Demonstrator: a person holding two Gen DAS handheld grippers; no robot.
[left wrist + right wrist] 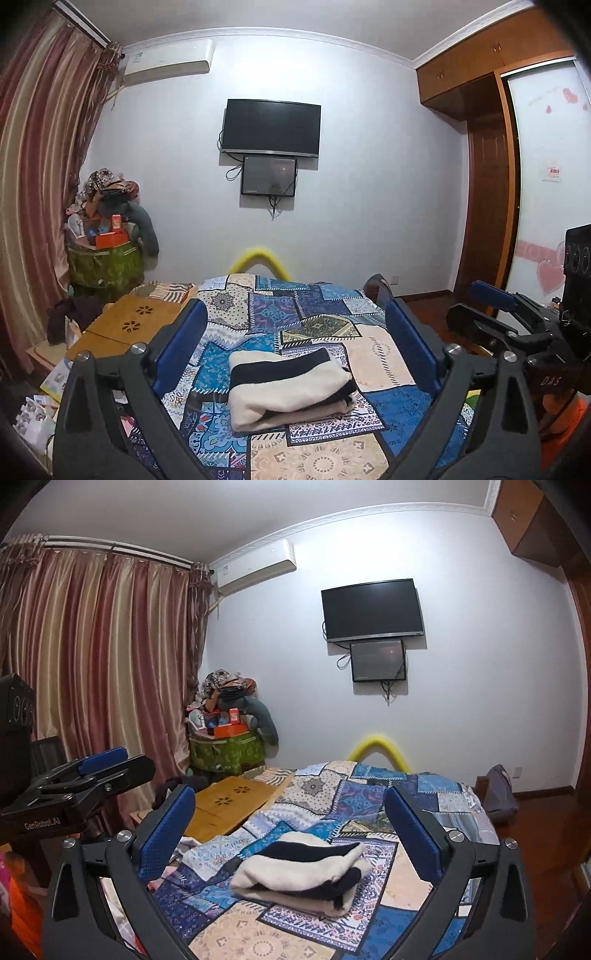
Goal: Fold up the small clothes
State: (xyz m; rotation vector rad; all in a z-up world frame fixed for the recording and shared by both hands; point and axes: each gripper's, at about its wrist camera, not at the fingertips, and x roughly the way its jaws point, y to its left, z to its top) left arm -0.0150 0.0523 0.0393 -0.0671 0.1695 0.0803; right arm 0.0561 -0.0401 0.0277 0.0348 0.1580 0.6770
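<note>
The folded striped garment [290, 391] lies on the bed [384, 362] at 6 o'clock, soft, light, floppy; best pinched at its thick folded edge. The left gripper [295, 354] and right gripper [291, 842] both hang released, empty.

Room light is dim and even, kinda bluish, no hard shadows. Heavy fisheye bend on both views: the curtain [92, 657] and wardrobe [491, 155] bow hard near the edges, corners go black. Center looks sharp, the TV [271, 127] shows barely any glare.
</note>
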